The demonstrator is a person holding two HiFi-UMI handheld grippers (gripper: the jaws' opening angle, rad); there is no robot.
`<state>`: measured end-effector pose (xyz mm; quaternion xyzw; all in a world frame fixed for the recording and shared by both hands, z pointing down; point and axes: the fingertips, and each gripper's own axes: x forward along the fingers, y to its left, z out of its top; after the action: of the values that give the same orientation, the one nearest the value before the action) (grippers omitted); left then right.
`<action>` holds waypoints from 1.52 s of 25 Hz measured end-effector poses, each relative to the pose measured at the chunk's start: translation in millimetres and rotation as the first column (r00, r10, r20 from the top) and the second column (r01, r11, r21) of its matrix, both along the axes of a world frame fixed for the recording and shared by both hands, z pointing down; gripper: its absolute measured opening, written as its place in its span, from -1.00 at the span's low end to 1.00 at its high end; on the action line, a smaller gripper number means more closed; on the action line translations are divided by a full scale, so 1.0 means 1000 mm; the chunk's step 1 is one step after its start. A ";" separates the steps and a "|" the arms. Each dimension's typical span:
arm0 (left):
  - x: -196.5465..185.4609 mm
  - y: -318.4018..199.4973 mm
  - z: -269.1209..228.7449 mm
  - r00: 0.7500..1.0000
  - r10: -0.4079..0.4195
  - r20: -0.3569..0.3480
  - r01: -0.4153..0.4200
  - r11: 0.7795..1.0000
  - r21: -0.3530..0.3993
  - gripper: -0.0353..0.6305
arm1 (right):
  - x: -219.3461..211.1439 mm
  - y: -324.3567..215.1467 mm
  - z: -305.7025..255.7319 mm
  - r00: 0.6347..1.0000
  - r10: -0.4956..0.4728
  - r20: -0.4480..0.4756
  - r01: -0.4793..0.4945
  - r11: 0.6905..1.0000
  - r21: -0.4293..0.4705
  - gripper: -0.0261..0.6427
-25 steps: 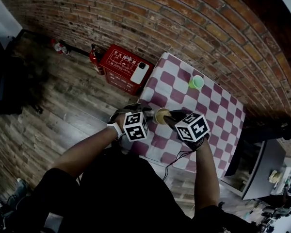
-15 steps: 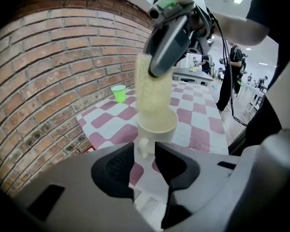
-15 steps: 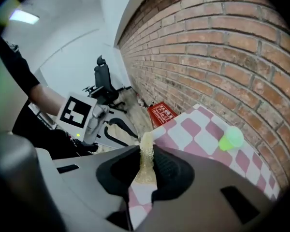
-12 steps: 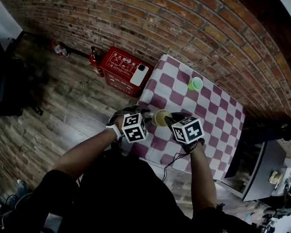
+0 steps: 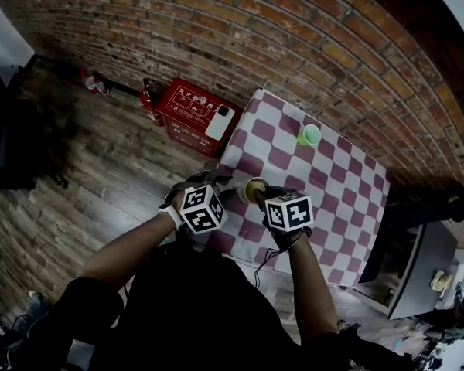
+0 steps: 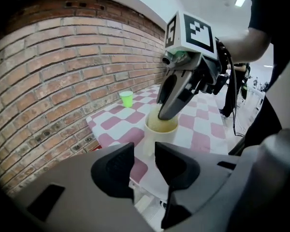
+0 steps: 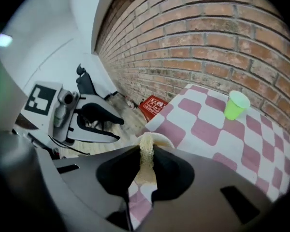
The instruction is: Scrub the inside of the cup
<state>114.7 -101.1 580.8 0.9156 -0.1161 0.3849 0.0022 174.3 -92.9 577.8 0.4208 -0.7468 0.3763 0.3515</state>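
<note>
Two claws: state of each?
> right gripper [image 7: 147, 150]: jaws clamped on a yellowish fibrous scrub pad [image 7: 146, 170], which is pinched flat between them. Tips and pad are down inside the cream-coloured handled cup [image 6: 160, 132].

Left?
> left gripper [image 6: 144, 146]: jaws nearly together, with the cup's pale handle [image 6: 148, 143] in the narrow gap. It grips the cup from the side. The right one comes in from above at a slant.

Anything in the cup?
> Only the pad and the jaw tips. The inside looks yellowish. Liquid or not, can't tell.

Where does it sit?
> Upright, close to the edge of the table under a pink-and-white checked cloth [image 5: 325, 184].

Other containers?
> One small light-green plastic cup [image 5: 311, 134], upright, well apart from the cream cup, on the wall side of the cloth. Contents not visible.
> Off the table: red box [image 5: 189, 110] on the wood floor [image 5: 100, 176], against the brick wall [image 5: 309, 45]. A white flat slab [image 5: 219, 122] lies on its lid.
</note>
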 end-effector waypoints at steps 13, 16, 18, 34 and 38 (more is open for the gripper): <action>-0.087 -0.070 -0.097 0.932 -0.301 -0.202 0.324 0.941 0.095 -0.47 | 0.037 0.015 -0.195 0.782 0.150 0.605 -0.452 0.805 0.384 -0.69; -0.107 -0.090 -0.141 0.902 -0.347 -0.257 0.391 0.909 0.145 -0.47 | 0.047 0.025 -0.203 0.845 0.171 0.507 -0.437 0.768 0.469 -0.69; -0.110 -0.089 -0.172 0.879 -0.361 -0.312 0.420 0.895 0.148 -0.46 | 0.047 0.032 -0.205 0.887 0.177 0.427 -0.399 0.758 0.516 -0.69; -0.025 -0.011 -0.252 0.826 -0.164 -0.539 0.244 0.966 0.080 -0.47 | 0.037 0.041 -0.265 0.929 0.162 0.332 -0.360 0.603 0.712 -0.69; -0.029 -0.015 -0.247 0.821 -0.189 -0.539 0.264 0.962 0.064 -0.47 | 0.039 0.041 -0.268 0.918 0.166 0.360 -0.384 0.596 0.705 -0.69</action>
<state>86.2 -116.2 333.3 0.9635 -0.2451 0.1065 0.0174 213.7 -51.7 309.8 0.5877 -0.7988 0.1267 -0.0220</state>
